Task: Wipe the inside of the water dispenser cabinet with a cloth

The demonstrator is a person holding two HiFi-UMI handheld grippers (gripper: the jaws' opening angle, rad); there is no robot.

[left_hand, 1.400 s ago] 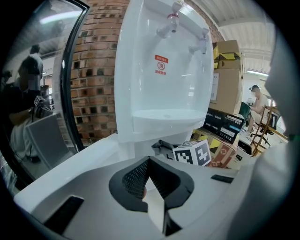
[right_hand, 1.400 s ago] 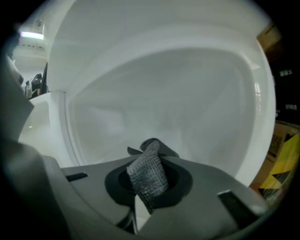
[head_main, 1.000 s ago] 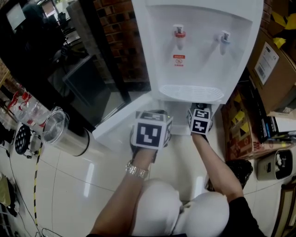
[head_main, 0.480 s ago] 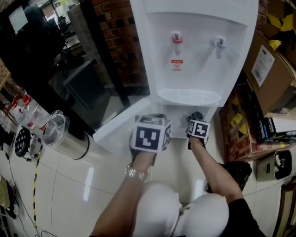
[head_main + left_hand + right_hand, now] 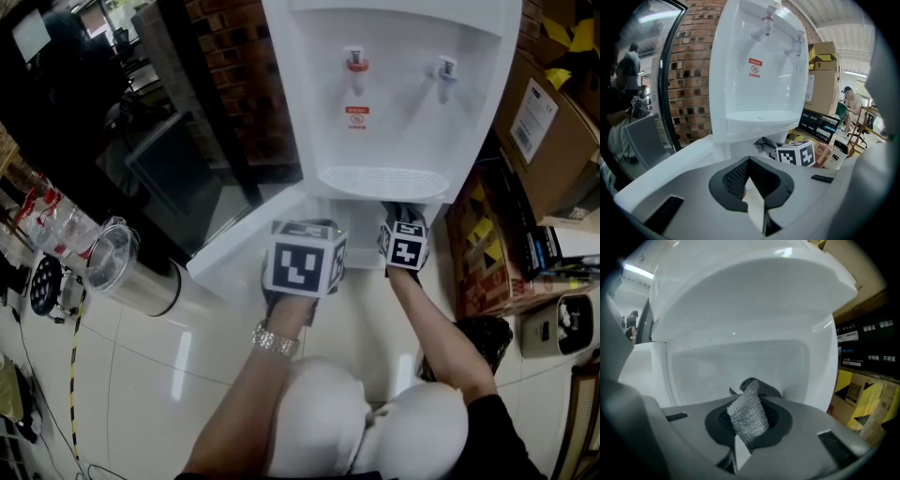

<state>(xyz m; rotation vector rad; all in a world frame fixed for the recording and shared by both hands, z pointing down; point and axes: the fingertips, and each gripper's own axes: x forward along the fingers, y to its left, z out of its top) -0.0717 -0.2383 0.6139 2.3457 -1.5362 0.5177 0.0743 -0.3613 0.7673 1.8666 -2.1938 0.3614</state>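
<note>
The grey cloth [image 5: 747,414] is pinched tight in my right gripper [image 5: 404,246], at the mouth of the water dispenser's cabinet [image 5: 740,355] — just below the drip tray [image 5: 382,181]. My left gripper [image 5: 304,265] hangs by the open cabinet door [image 5: 230,251] — jaws closed together on nothing.

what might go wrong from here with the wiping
1. The right gripper pinches the cloth by a narrow fold; rubbing the cabinet wall might pull it free.
2. That gripper sits just under the drip tray, so lifting it could knock the tray.
3. The left gripper, shut on nothing, is beside the open cabinet door; a nudge may swing it.
</note>
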